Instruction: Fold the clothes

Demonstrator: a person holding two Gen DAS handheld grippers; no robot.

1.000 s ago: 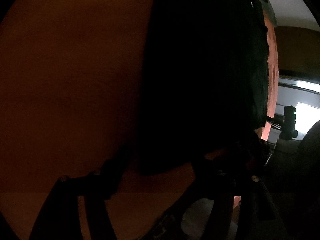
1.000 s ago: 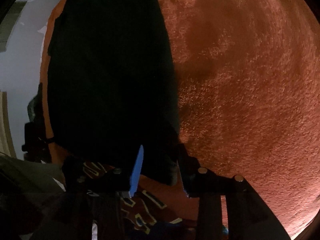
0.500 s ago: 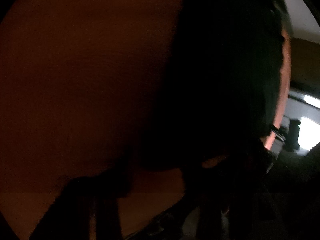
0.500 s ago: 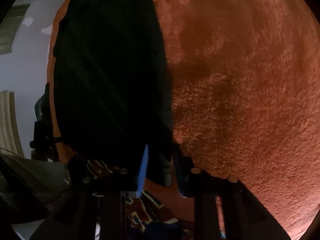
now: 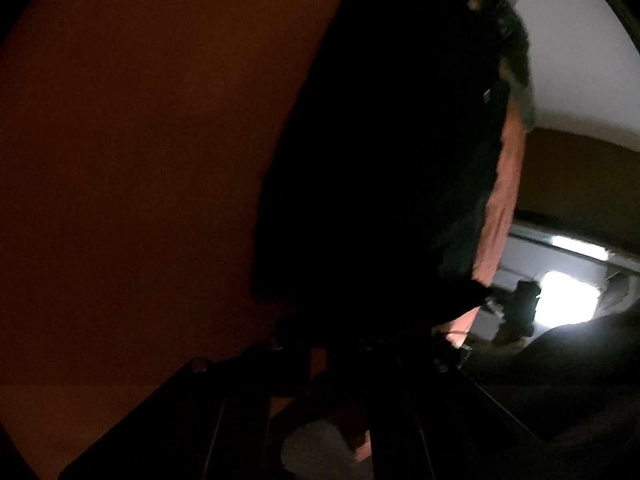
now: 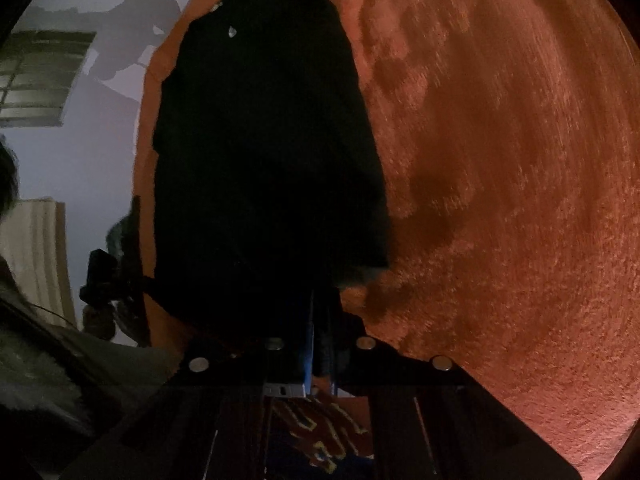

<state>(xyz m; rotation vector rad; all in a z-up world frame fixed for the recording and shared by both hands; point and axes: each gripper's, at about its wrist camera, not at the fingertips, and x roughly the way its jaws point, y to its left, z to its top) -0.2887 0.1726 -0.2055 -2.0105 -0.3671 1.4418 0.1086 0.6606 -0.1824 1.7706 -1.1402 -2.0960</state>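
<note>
One black cloth garment (image 6: 264, 168) lies stretched lengthwise over a rust-orange, nubby-textured bed cover (image 6: 500, 184), running from the near edge towards the far edge. It sits close to one side edge of the cover, with only a narrow orange strip showing between the cloth and that edge. The wide bare part of the cover spreads out on the other side.

There are two grippers, both at the garment's near end. The right gripper (image 6: 318, 340) has its two fingers drawn close together, and a fold of the black cloth is pinched between them, next to a thin blue pad. Four round silver fasteners show on its black frame.

The left gripper (image 5: 320, 344) is in deep shadow. Its fingers also stand close together at the garment's near hem, and dark cloth seems to run down into them, though the gloom hides the contact itself. Its jaws have just been closing.

Below the right gripper, past the near edge of the cover, is one patterned rug (image 6: 320, 432) in red, blue and yellow. A pale wall (image 6: 80, 152) lies beyond the side edge, with one small black device (image 6: 100, 276) standing near it.
</note>
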